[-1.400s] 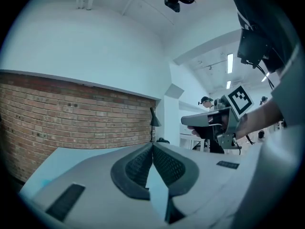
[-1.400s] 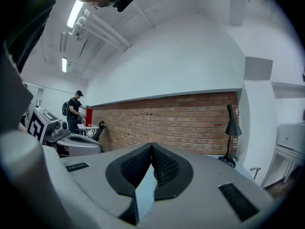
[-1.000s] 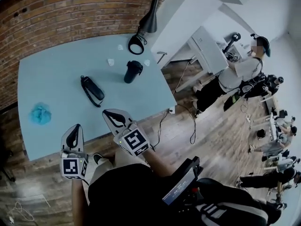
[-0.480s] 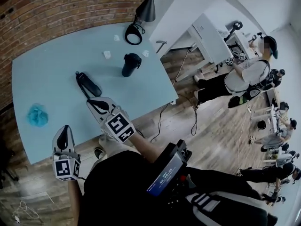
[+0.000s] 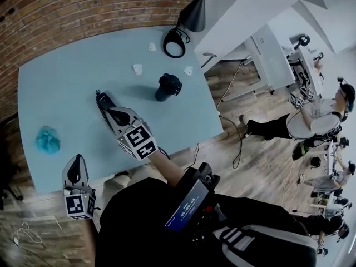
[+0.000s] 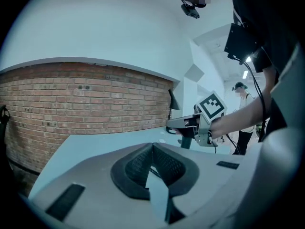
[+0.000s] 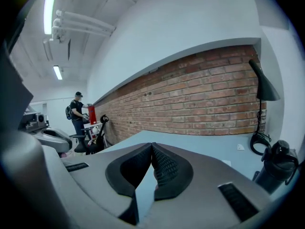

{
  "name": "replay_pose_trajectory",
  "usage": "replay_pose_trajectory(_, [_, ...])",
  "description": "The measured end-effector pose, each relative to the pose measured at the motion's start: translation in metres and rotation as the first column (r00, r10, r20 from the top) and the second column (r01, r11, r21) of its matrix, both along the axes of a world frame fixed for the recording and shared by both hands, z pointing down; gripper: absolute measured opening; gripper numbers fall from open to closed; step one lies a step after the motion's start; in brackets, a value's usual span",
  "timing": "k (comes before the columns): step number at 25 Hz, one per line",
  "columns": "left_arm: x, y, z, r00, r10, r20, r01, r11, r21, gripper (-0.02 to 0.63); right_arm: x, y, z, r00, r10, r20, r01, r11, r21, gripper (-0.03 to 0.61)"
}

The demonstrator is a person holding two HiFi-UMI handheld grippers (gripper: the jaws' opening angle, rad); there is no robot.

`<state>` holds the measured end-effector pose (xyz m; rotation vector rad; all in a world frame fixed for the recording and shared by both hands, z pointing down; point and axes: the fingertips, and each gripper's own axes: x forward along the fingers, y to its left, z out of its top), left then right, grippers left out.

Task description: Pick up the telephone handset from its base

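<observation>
Tongs: the right tongs [image 5: 114, 114] have both jaws closed tip to tip, with nothing between them. The left tongs [image 5: 76, 163] are closed the same way and empty.

Position: the right tongs reach out over the bench [image 5: 67, 93], tips at the near end of the telephone handset [image 5: 102, 100]. Contact cannot be told from the head view. The left tongs sit low at the near edge of the bench, well apart from the handset.

Handset: black, lying flat left of the bench's centre, with its cord [image 5: 100, 114] beside it. Its near end is covered by the right tongs.

Bench surface: pale blue-green, matt, otherwise mostly bare.
- crumpled blue cloth [image 5: 48, 139] near the left edge
- black bottle [image 5: 168, 87] upright, right of the handset and apart from it
- black lamp [image 5: 193, 14] at the far right corner, its ring base [image 5: 174, 42] on the bench
- three small white scraps [image 5: 137, 69] scattered between the lamp and the bottle

Room: red brick wall [image 5: 83, 4] runs behind the bench. The floor [image 5: 250, 166] is wood plank, with a cable [image 5: 236, 146] trailing from the bench edge. A white desk [image 5: 272, 54] stands to the right, and a person [image 5: 322, 118] stands beyond it.
</observation>
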<state>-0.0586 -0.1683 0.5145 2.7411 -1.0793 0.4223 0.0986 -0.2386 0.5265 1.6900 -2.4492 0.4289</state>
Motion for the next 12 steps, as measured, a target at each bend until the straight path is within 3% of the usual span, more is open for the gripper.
replay_pose_trajectory(5, [0.008,-0.005,0.019,1.000,-0.019,-0.007,0.018,0.998,-0.065,0.017,0.038,-0.020,0.045,0.997,0.069,-0.044,-0.073,0.993,-0.094,0.014])
replay_pose_trajectory(12, [-0.007,-0.015,0.032,1.000,0.006,0.023,-0.004,0.994,-0.111,0.017,0.036,-0.041,0.122,0.993,0.032,-0.110,-0.061,0.959,-0.276,0.137])
